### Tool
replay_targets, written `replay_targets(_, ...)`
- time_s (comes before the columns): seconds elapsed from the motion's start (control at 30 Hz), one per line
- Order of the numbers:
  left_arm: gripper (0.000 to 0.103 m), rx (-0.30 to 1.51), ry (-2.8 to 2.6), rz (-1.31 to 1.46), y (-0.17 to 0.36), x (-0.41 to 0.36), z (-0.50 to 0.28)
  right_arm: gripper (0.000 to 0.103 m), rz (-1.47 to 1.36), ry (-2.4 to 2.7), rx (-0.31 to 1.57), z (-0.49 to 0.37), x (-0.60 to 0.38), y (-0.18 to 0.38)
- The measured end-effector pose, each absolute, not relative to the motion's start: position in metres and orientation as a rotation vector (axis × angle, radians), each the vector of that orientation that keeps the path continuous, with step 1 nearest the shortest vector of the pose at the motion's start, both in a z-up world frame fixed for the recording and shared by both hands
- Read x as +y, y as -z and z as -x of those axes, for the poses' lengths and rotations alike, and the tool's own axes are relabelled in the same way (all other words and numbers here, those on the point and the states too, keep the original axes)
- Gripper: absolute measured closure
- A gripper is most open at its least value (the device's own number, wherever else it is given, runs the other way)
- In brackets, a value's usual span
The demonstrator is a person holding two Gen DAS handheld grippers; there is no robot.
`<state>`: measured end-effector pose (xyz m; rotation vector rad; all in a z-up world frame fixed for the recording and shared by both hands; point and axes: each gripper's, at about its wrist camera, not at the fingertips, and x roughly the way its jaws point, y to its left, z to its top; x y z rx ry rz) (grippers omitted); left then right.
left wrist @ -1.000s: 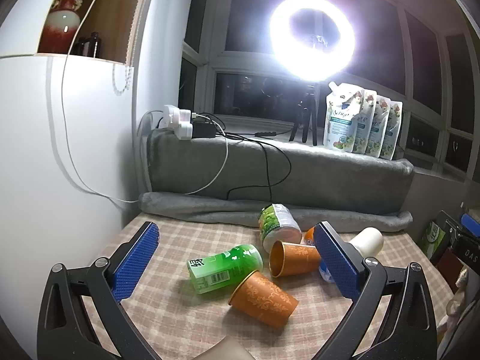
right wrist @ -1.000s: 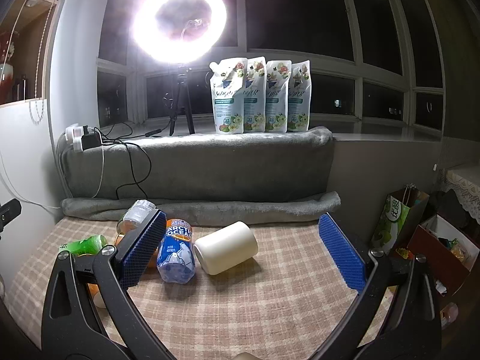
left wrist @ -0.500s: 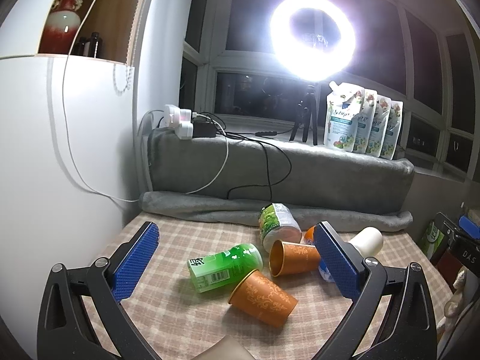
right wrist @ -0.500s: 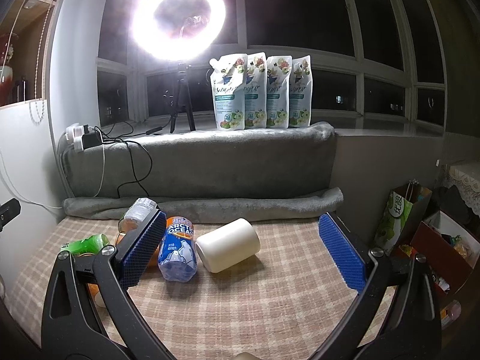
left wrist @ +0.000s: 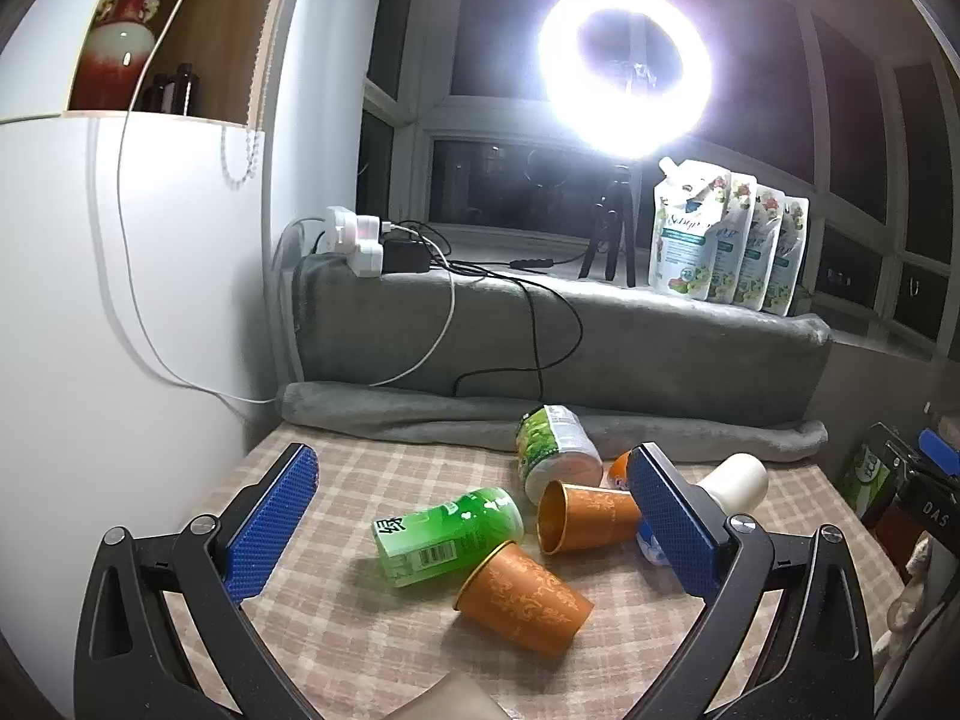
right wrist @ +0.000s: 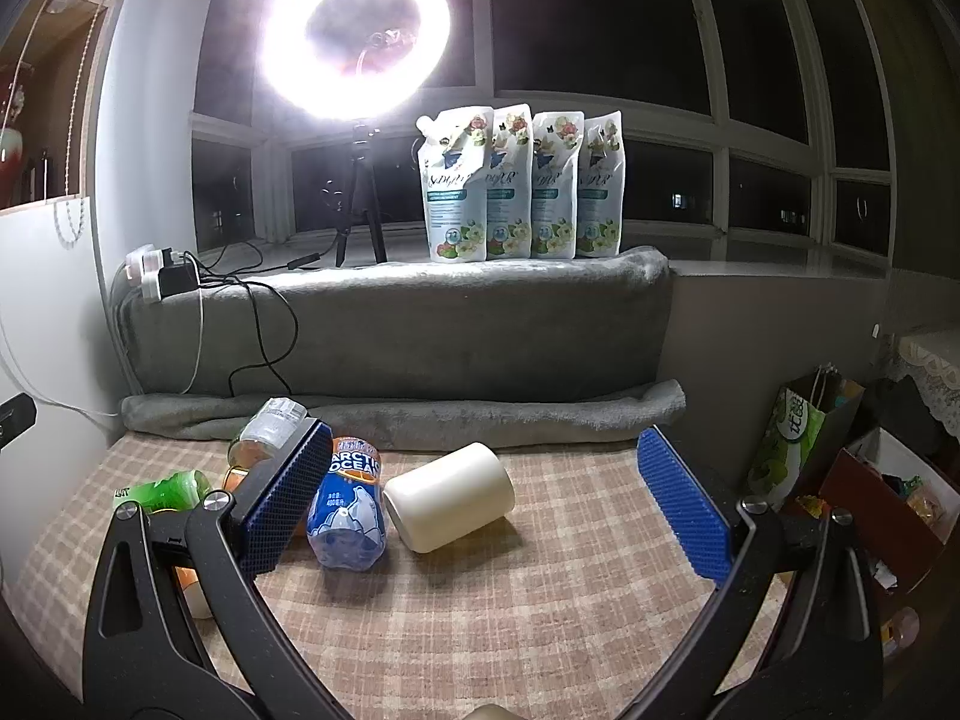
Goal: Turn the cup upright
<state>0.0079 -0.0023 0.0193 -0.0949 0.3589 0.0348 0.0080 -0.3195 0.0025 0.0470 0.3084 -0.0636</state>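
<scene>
Lower centre of the left wrist view: near orange cup [left wrist: 521,599] lies on its side on the checked tablecloth [left wrist: 372,630], between the blue pads and closest to the lens.
Near cup axis: runs from upper left to lower right of the frame; gold-rimmed mouth faces upper left, just beside the green bottle [left wrist: 447,528].
Second orange cup [left wrist: 585,517]: also on its side, higher in frame, axis roughly level, mouth facing left.
White cup [right wrist: 449,497]: on its side mid-frame in the right wrist view, axis tilted, base toward lower left.
Left gripper [left wrist: 474,525]: jaws spread wide, holding nothing.
Right gripper [right wrist: 489,501]: jaws wide apart, empty.
Nearer tool: judged the left one for the orange cups, the right one for the white.
</scene>
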Motion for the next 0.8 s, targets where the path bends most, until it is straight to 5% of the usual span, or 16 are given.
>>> replay_targets(0.8, 0.001, 0.374, -0.049, 0.087, -0.016, -0.004, -0.019, 0.000, -0.044, 0.056, 0.312, -0.017, -0.319, 0.001)
